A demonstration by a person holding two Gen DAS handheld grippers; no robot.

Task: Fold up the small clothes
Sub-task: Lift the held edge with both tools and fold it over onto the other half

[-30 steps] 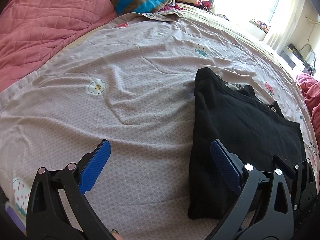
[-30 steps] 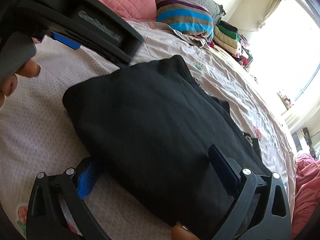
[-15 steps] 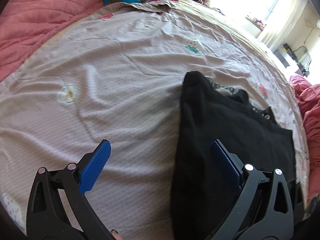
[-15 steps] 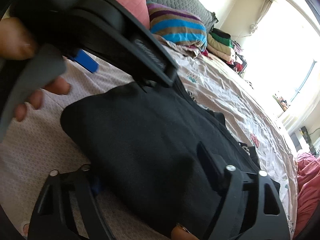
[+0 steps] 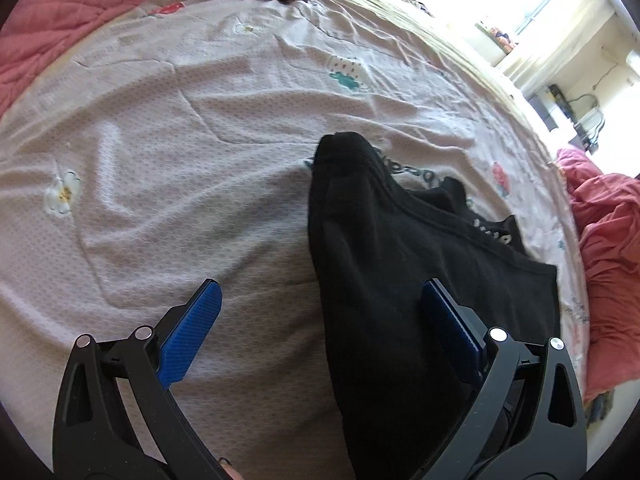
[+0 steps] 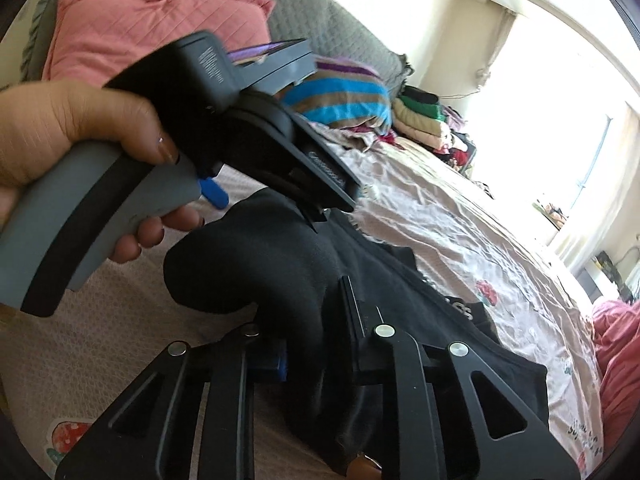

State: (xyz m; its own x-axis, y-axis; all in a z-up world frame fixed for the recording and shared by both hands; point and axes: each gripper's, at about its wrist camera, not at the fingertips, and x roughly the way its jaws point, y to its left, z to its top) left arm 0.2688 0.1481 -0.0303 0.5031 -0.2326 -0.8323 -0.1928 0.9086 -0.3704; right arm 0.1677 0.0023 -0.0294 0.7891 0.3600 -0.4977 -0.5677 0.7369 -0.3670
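A folded black garment (image 5: 408,280) with white lettering lies on the pale patterned bedsheet (image 5: 180,168). My left gripper (image 5: 320,320) is open, low over the garment's near left edge; one blue pad (image 5: 192,332) is over the sheet, the other over the cloth. In the right wrist view my right gripper (image 6: 316,340) is shut on a bunched near edge of the black garment (image 6: 280,264) and lifts it. The left gripper's body and the hand holding it (image 6: 100,152) hover above the garment there.
Pink quilted pillows (image 6: 152,36) and a striped cushion (image 6: 340,100) lie at the bed's head. A stack of folded clothes (image 6: 424,120) sits behind them. A pink blanket (image 5: 608,272) is bunched at the right edge. A bright window is beyond.
My right gripper has closed on the garment's near edge and raised it into a bunch. My left gripper has moved forward and right over the garment, still open.
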